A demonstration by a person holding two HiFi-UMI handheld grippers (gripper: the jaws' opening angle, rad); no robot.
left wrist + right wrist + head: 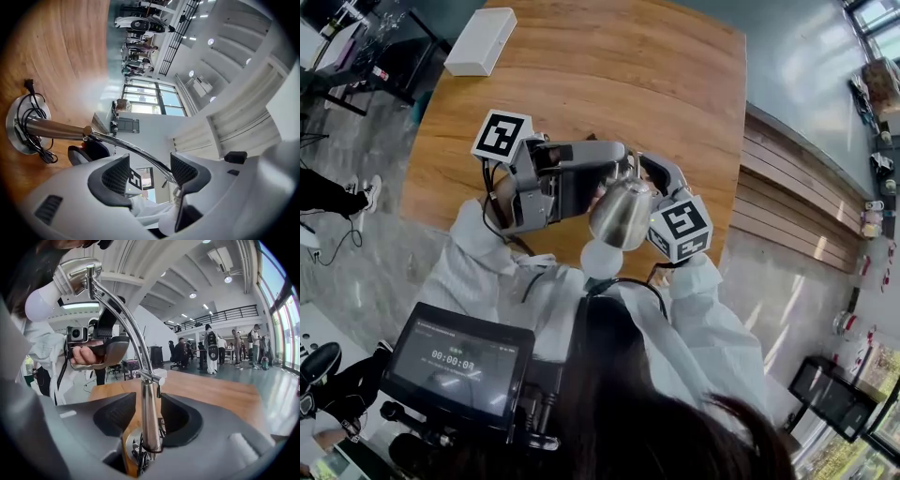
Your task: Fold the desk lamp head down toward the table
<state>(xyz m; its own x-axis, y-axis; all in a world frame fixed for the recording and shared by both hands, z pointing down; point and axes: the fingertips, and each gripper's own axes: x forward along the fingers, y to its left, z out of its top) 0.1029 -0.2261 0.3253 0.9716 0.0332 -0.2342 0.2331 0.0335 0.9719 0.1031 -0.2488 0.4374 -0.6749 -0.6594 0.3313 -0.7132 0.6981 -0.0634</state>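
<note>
The desk lamp stands on the wooden table (609, 66) close to the person. In the head view its metal shade (622, 212) and white bulb (601, 258) sit between the two grippers. My left gripper (150, 173) is open, and the lamp's curved chrome arm (136, 151) runs between its pads close to the right pad. The lamp's post (51, 127) and round base (18, 127), with the black cord coiled on it, lie beyond. My right gripper (149, 416) is open around the upright post (150, 418), with a gap on each side. The shade (75, 270) hangs high at the upper left.
A white box (481, 41) lies at the table's far left corner. The near table edge runs just under the grippers. A camera monitor (459, 361) hangs at the person's chest. Several people and chairs stand in the hall beyond the table (211, 352).
</note>
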